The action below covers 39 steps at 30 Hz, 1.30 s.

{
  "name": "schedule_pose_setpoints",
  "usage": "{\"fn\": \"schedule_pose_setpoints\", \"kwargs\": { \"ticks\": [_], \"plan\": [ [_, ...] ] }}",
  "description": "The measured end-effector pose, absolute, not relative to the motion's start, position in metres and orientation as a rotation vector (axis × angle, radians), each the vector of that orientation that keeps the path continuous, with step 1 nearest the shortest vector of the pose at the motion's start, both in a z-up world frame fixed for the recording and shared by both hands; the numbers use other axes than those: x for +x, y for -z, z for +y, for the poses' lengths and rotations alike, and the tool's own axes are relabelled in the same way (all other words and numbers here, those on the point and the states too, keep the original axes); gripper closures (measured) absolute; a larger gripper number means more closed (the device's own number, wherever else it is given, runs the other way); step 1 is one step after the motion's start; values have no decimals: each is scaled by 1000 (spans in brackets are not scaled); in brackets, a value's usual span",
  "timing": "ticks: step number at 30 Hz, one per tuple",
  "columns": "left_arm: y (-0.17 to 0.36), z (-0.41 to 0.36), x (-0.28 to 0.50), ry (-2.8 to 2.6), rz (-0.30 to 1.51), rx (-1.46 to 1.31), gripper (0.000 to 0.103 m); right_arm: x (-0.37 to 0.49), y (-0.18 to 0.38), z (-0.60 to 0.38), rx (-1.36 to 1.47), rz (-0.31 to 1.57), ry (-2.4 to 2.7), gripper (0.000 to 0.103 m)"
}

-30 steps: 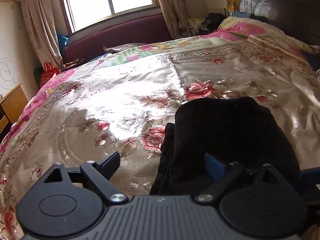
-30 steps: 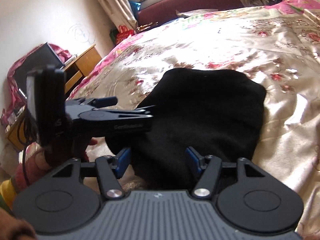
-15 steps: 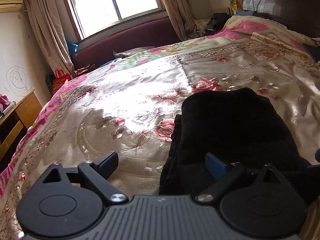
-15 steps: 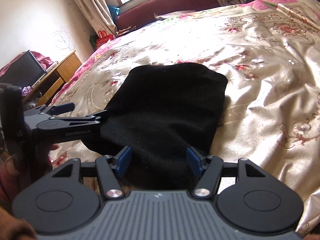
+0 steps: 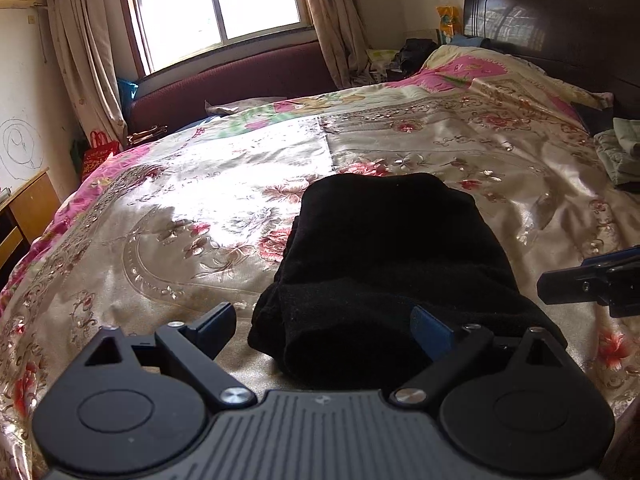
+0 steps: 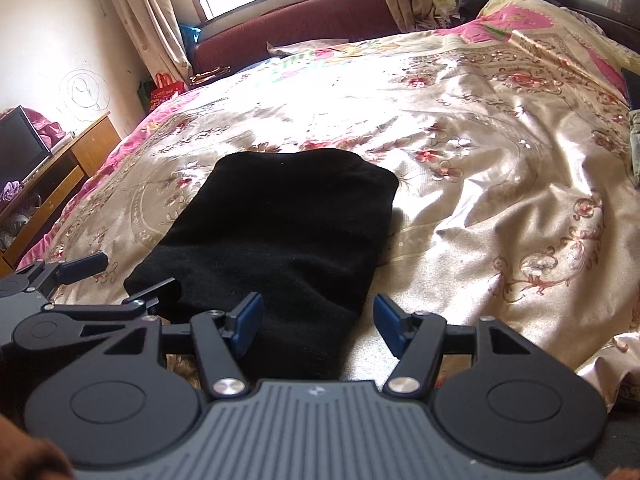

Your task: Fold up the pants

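A bedroom is shown, filled by a wide bed point(image 5: 200, 208) covered in a glossy cream bedspread point(image 6: 500, 184) embroidered with pink and red flowers; sunlight is thrown across it from a window point(image 5: 216, 4) hung with beige curtains point(image 5: 86, 52); a maroon padded bench point(image 5: 240, 84) is set below the sill, and a dark wooden headboard point(image 5: 560, 20) is seen at the far right; a wooden side cabinet point(image 6: 64, 176) carrying a dark screen point(image 6: 20, 148) is placed against the white wall, where a scribble is drawn; a red bag point(image 5: 98, 156) is wedged beside the bed; a small pile of greenish clothes point(image 5: 620, 152) is left near the pillows. The black pants point(image 5: 384, 264) are laid folded into a thick rectangle on the near part of the bedspread, layered edges seen on one side. The left tongs point(image 5: 324, 330) are held released, one finger over bare bedspread and the other over the pants' near end; the right tongs point(image 6: 318, 328) are likewise parted, nothing gripped, above the bundle's near corner.
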<state>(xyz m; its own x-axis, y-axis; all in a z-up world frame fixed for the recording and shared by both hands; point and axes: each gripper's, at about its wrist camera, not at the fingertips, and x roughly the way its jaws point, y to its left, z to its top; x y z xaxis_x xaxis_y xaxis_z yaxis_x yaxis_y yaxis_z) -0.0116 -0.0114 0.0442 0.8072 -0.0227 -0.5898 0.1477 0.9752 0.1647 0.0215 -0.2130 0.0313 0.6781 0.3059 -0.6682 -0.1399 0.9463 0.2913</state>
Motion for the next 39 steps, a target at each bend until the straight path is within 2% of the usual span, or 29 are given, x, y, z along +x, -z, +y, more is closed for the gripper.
{"fn": "schedule_pose_setpoints", "kwargs": {
  "ticks": [39],
  "plan": [
    [-20, -37, -30, 89, 671, 248, 0, 8, -10, -198, 141, 844, -202, 40]
  ]
}}
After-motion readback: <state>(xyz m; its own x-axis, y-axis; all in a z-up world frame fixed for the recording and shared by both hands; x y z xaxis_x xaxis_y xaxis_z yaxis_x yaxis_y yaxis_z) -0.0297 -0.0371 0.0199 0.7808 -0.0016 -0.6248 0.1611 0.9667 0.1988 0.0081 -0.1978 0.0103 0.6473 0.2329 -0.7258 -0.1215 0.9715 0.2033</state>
